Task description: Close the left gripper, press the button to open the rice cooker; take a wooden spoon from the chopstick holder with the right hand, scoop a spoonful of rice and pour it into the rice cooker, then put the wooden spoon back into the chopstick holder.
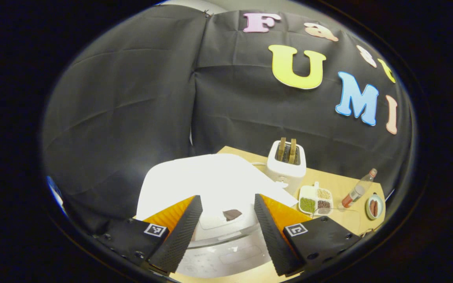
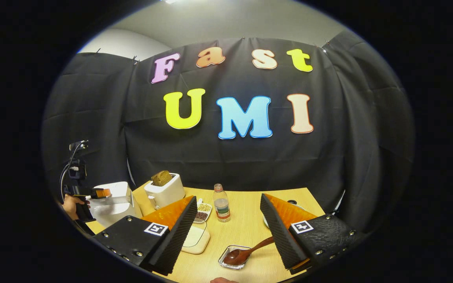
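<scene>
In the left gripper view, my left gripper hangs open just above the white rice cooker. The cooker's lid looks down, and a small dark button on its front lies between my fingers. In the right gripper view, my right gripper is open over the table with nothing between its fingers. A wooden spoon rests with its bowl in a small clear dish; its handle runs up towards my right finger. Far left there, a hand holds the left gripper over the rice cooker.
A white toaster with bread stands behind the cooker. A divided dish of grains, a bottle and a small plate sit to its right. A white lidded box lies by my left finger.
</scene>
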